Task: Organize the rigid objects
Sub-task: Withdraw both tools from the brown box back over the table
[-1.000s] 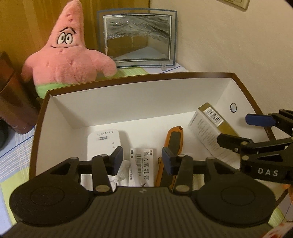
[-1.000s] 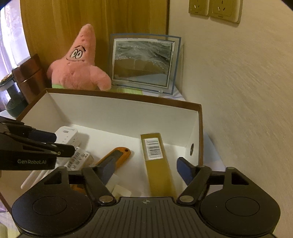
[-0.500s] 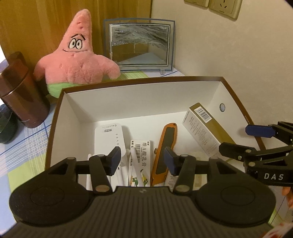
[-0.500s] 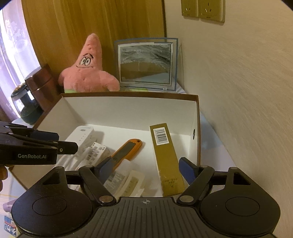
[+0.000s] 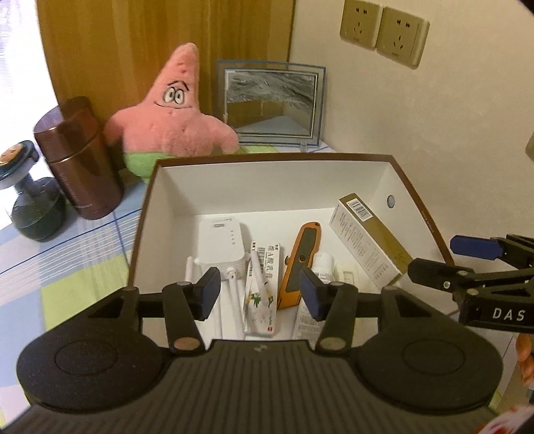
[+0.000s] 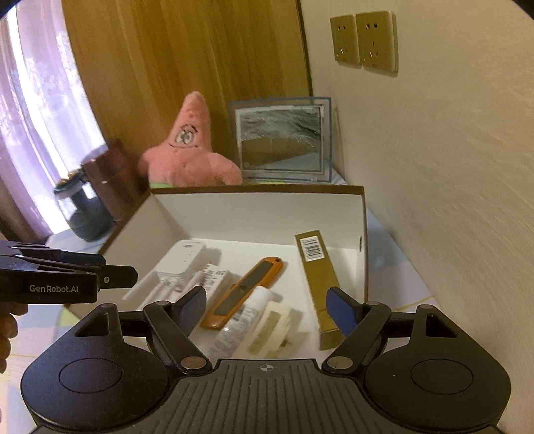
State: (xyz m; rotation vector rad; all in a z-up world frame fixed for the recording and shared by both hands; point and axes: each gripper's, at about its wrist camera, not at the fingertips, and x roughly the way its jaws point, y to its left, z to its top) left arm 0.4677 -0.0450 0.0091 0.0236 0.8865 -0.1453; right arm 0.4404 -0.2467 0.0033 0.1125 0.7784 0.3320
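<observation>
Both tongs [image 5: 260, 293] [image 6: 267, 308] drew back, spread, empty — box [image 5: 414, 197] front wall hidden.

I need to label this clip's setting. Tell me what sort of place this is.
Probably a home, perhaps a bedroom corner: a pink star-shaped plush toy and a glass-framed sand picture stand behind a white cardboard box with brown rim, under beige wall sockets, beside a pale curtained window.

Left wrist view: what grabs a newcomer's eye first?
The pink starfish plush behind the box, beside a brown canister. Then the open white box holding an orange utility knife, a white router and a gold carton. Both grippers, left and right, hover over it, jaws open and empty.
</observation>
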